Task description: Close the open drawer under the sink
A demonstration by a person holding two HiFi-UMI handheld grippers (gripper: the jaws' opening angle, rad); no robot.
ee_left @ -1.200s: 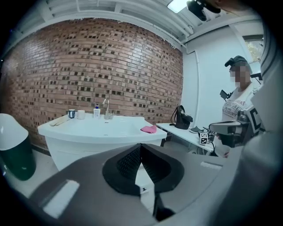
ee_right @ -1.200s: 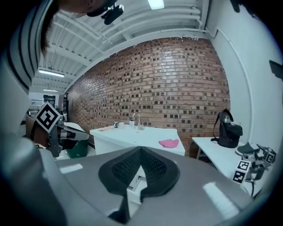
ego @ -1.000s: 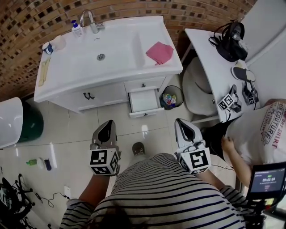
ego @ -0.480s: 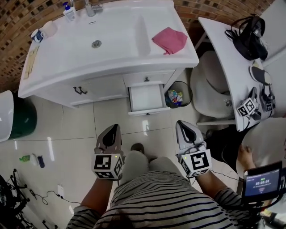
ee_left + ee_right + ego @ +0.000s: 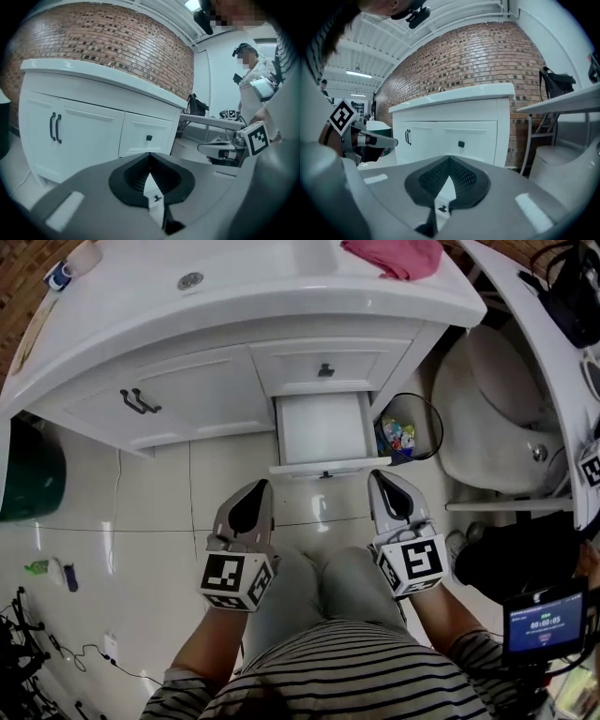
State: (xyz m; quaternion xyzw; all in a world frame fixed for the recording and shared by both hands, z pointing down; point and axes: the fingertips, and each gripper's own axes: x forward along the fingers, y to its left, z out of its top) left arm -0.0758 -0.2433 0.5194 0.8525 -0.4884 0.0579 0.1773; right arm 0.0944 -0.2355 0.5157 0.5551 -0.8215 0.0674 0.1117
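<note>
Head view, looking steeply down; a white vanity (image 5: 225, 320) spans the far side of the scene, a pink cloth (image 5: 394, 257) lying on its top at the far right. Below the top, at left, a pair of cabinet doors carries two dark handles (image 5: 139, 401); at right, a closed upper drawer (image 5: 300, 367) carries a small dark knob. Directly beneath it the open drawer (image 5: 322, 427) stands pulled out toward the person, its white interior exposed and its front panel (image 5: 323, 467) at the near end. A waste bin (image 5: 419, 397) with coloured litter inside stands just right of the open drawer; a green bin (image 5: 23, 479) stands at the far left on the tiled floor (image 5: 122, 521).

The left gripper (image 5: 255, 488) is held near the panel and to its left, apart from it; the right gripper (image 5: 384, 482) is held just beside the panel's right end, contact not discernible. Each gripper view shows its two jaws clenched, tips meeting, with nothing grasped between them; the vanity front lies beyond. The person's striped shirt (image 5: 356, 671) fills the near edge.
</note>
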